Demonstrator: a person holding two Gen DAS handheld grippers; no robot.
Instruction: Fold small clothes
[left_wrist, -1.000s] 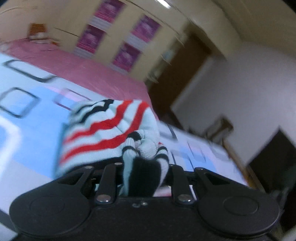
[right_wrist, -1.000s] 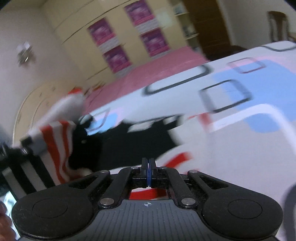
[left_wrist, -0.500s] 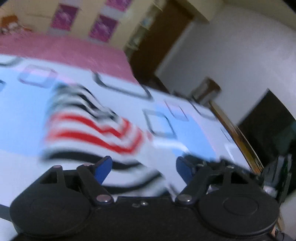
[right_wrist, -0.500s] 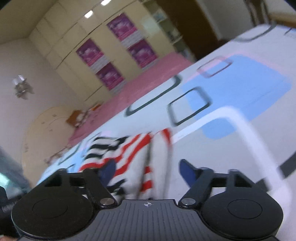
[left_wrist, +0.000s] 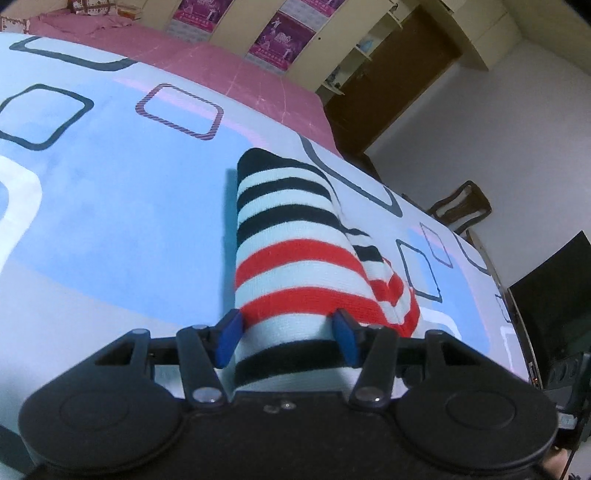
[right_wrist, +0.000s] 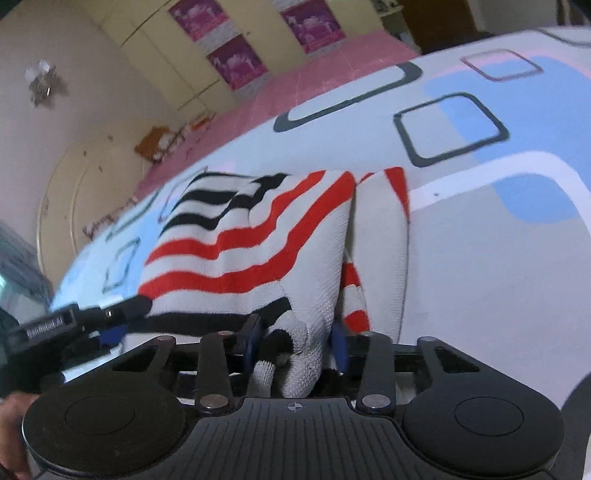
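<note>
A small knit garment with pale blue, red and black stripes (left_wrist: 291, 254) lies folded on the patterned bedsheet (left_wrist: 110, 206). My left gripper (left_wrist: 288, 339) is open, its blue pads either side of the garment's near end. In the right wrist view the same garment (right_wrist: 258, 236) lies bunched, with a folded flap at its right. My right gripper (right_wrist: 295, 343) is open, and a bunched edge of the knit sits between its blue pads. The left gripper (right_wrist: 92, 325) shows at the left edge of that view, at the garment's other corner.
The sheet is pale with blue patches and dark rounded squares; a pink bed cover (left_wrist: 221, 62) lies beyond it. Cream wardrobes with purple posters (right_wrist: 236, 59) stand behind. A wooden chair (left_wrist: 461, 206) and a dark screen (left_wrist: 554, 295) stand past the bed's right edge.
Both grippers were shut on the garment a second ago, lifting it. They have opened, and the garment now lies folded on the sheet with both grippers low at its near edge.
</note>
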